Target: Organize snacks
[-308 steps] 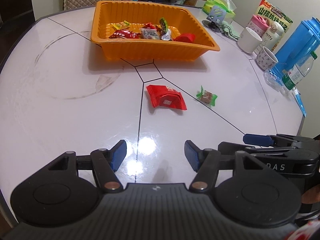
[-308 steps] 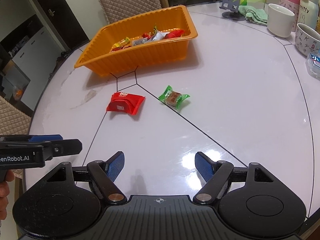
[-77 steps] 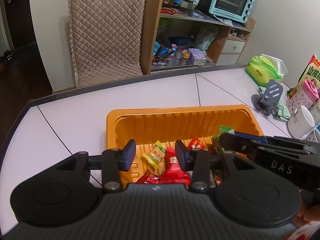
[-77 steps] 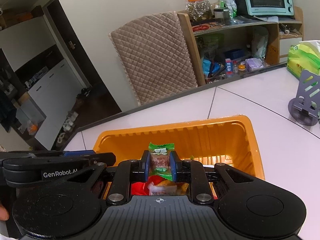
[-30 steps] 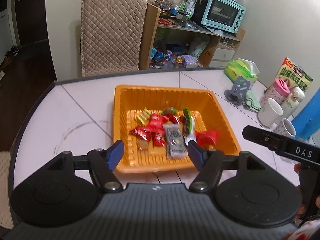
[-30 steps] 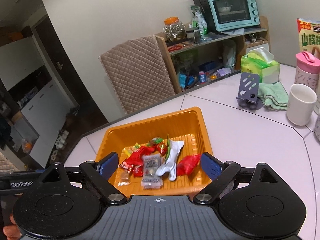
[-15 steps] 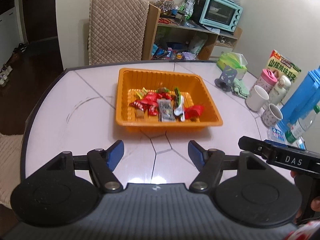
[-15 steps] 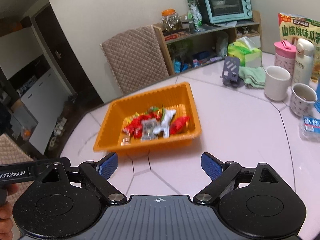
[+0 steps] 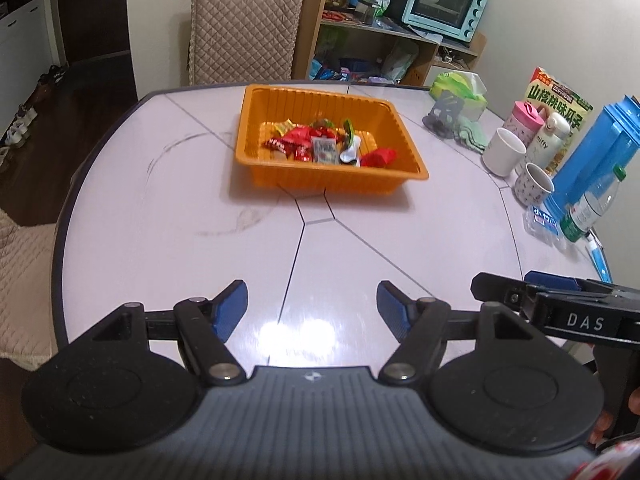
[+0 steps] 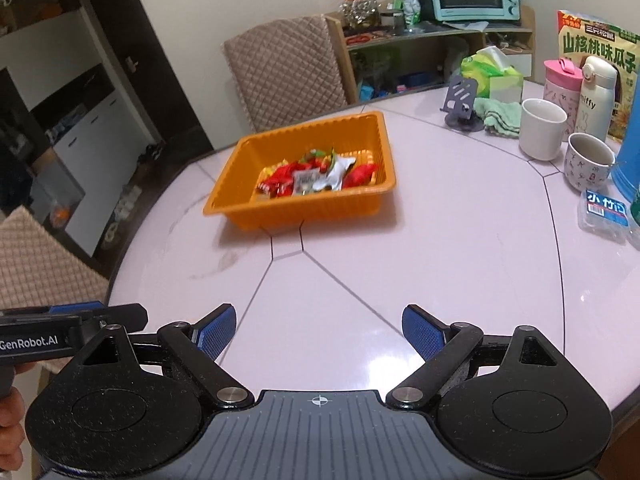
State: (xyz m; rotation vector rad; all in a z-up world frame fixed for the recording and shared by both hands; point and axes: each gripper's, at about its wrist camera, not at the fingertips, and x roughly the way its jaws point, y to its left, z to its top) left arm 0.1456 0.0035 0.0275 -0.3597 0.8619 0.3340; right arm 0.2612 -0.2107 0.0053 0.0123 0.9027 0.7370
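An orange tray point(image 9: 280, 174) stands on the white table, far from both grippers, and also shows in the right wrist view point(image 10: 240, 208). Several wrapped snacks point(image 9: 328, 146) lie piled inside it, red, green and silver point(image 10: 316, 176). My left gripper point(image 9: 312, 308) is open and empty, above the near part of the table. My right gripper point(image 10: 320, 330) is open and empty, also above the near table. Each gripper's side shows in the other's view.
On the table's right side stand two mugs point(image 10: 542, 128), a pink bottle, a white flask, a blue jug point(image 9: 592, 152), a water bottle, a tissue pack point(image 10: 604, 212) and a phone stand point(image 10: 462, 102). A quilted chair point(image 9: 244, 24) stands behind the table.
Both grippers have pulled back from the tray toward the near table edge, open and empty. The red packet and green candy that lay on the table earlier are now in the tray.
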